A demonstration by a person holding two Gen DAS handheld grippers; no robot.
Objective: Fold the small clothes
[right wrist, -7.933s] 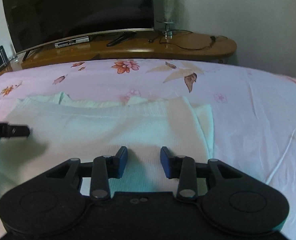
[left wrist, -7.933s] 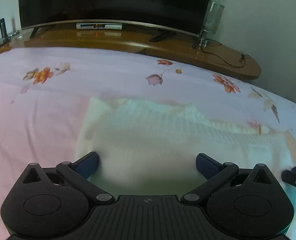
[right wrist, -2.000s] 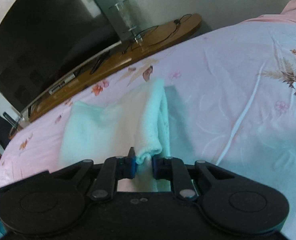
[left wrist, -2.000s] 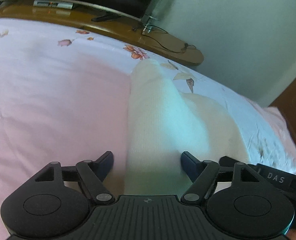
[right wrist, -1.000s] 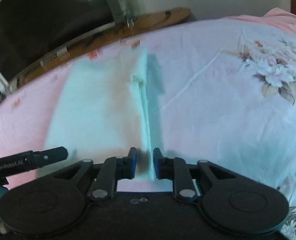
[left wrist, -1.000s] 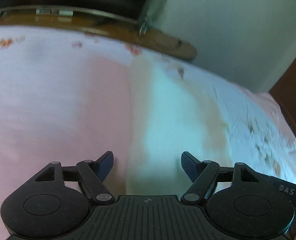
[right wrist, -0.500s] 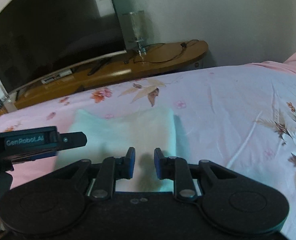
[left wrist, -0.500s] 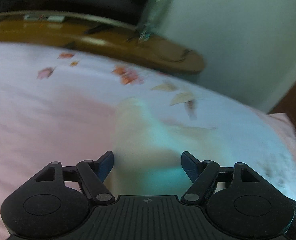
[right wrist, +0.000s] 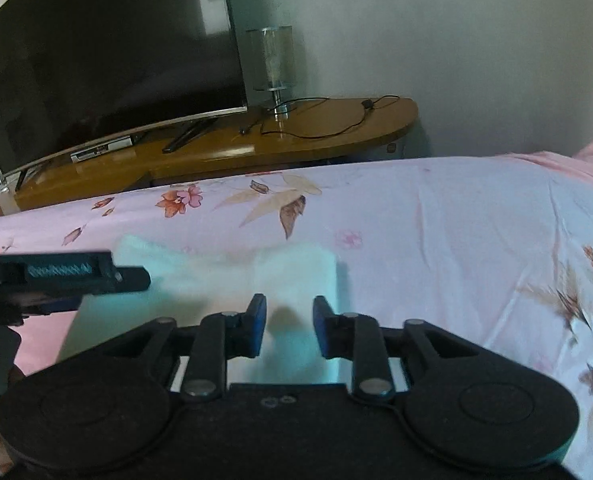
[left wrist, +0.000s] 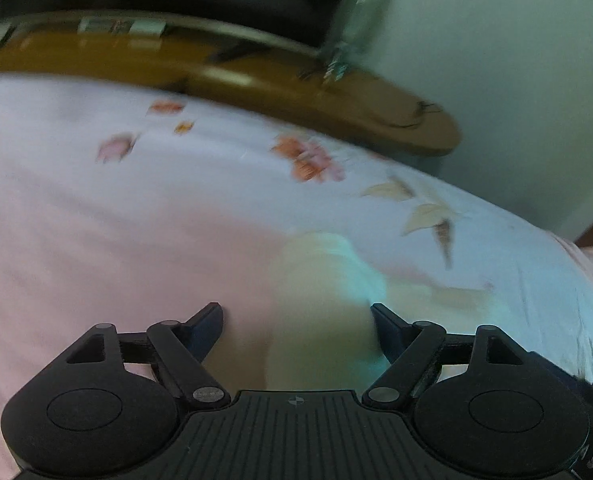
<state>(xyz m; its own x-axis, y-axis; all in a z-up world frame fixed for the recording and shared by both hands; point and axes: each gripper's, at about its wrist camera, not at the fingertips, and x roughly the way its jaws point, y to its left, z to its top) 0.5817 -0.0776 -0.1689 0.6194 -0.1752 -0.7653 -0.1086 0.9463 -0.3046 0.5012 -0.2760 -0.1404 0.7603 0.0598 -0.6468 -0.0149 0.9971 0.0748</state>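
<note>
A small cream knit garment [right wrist: 232, 276] lies folded on the pink floral bedsheet [right wrist: 456, 240]. In the left wrist view the garment [left wrist: 320, 304] is blurred and sits between the spread fingers. My left gripper [left wrist: 296, 316] is open and empty above it. My right gripper [right wrist: 284, 316] is open and empty, just above the garment's near right part. The left gripper's body [right wrist: 56, 276] shows in the right wrist view over the garment's left side.
A curved wooden TV bench [right wrist: 224, 148] runs behind the bed with a large dark TV [right wrist: 96, 60], a glass lamp [right wrist: 272, 64] and a black cable [right wrist: 328, 120]. A pink pillow edge [right wrist: 592, 160] is at the far right.
My right gripper has opened wider and stays just above the garment. The left wrist view has swung and is motion-blurred; the left gripper stays open.
</note>
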